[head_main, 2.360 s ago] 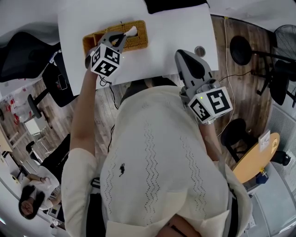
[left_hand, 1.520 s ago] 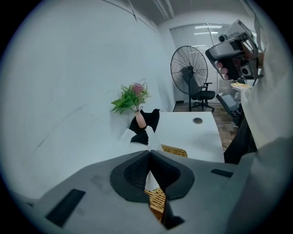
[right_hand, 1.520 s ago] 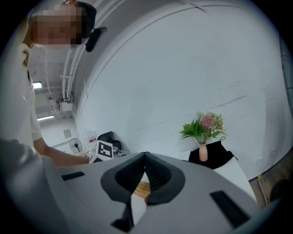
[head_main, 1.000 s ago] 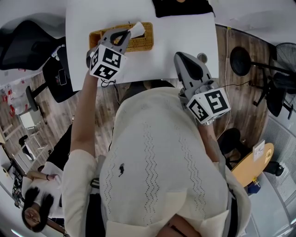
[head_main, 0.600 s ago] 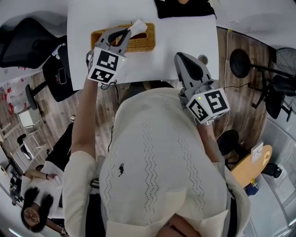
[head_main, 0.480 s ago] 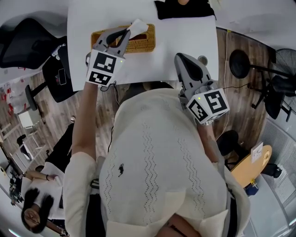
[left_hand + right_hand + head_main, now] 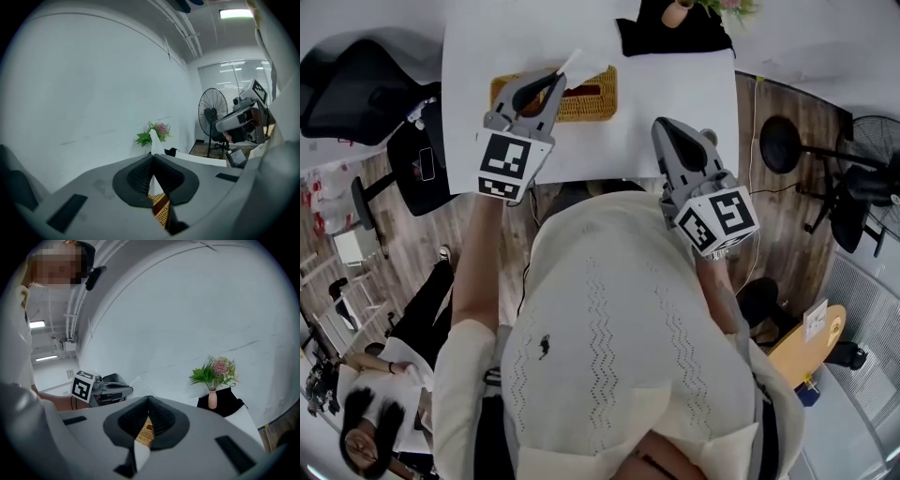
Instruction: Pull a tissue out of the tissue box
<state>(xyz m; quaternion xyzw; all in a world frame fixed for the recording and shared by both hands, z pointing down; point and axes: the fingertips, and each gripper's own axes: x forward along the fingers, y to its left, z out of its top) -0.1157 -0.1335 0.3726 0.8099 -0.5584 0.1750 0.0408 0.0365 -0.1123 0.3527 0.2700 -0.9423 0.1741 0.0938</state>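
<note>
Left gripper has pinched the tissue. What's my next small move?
Probably lift the left gripper straight up: its jaws are shut on the tissue, which seems to run down into the wicker tissue box, not yet free.

The tissue box [image 7: 595, 101] is sitting on the table [image 7: 675, 84], in its left half. The left gripper [image 7: 555, 77] is hanging above the box, and the tissue [image 7: 571, 64] is standing up from between its closed jaws. The right gripper [image 7: 664, 129] is hovering over the table's near edge, right of the box and well apart from it. A vase [image 7: 680, 11] is standing on a cloth [image 7: 675, 36] at the far edge.
</note>
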